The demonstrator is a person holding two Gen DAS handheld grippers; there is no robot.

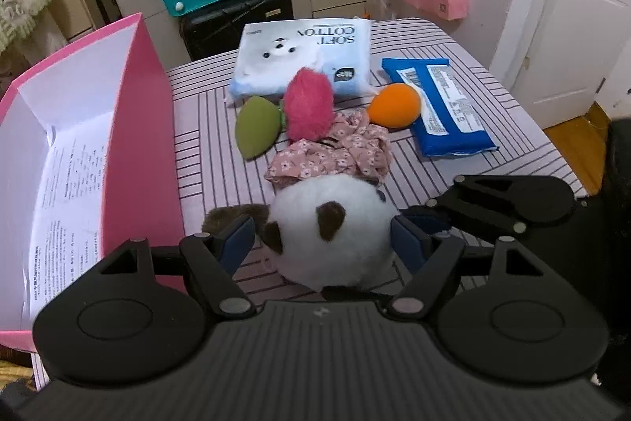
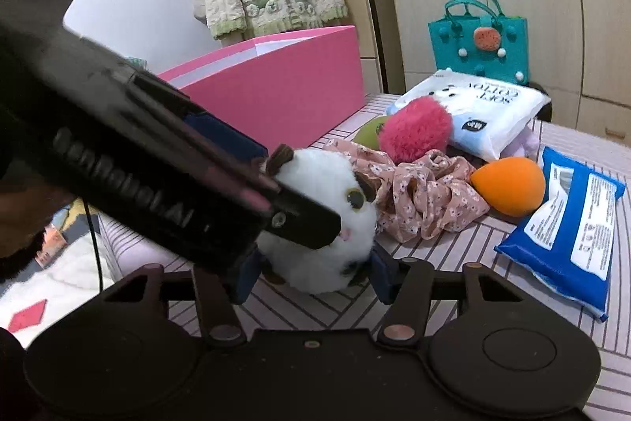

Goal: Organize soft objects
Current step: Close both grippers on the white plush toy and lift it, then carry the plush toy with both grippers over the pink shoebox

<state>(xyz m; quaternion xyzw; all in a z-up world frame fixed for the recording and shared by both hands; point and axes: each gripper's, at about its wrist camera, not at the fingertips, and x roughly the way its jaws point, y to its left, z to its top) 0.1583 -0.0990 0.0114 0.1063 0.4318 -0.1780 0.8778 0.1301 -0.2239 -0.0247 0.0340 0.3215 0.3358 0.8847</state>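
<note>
White plush toy point(image 1: 335, 227) sits between 2 grippers' pads.

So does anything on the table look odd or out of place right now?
Yes: both hand-held grippers flank the same white plush toy at once, one crossing over the other. The floral cloth lies crumpled among the other soft things.

On the pink, dark-striped tabletop point(image 1: 453, 66) sit a white plush point(image 1: 335, 231) with brown patches, a pink floral cloth point(image 1: 335, 152), a magenta fluffy ball point(image 1: 309, 103), green point(image 1: 254, 129) and orange point(image 1: 394, 104) sponges, a blue wipes pack point(image 1: 453, 109), beside a pink box point(image 1: 138, 129).
</note>
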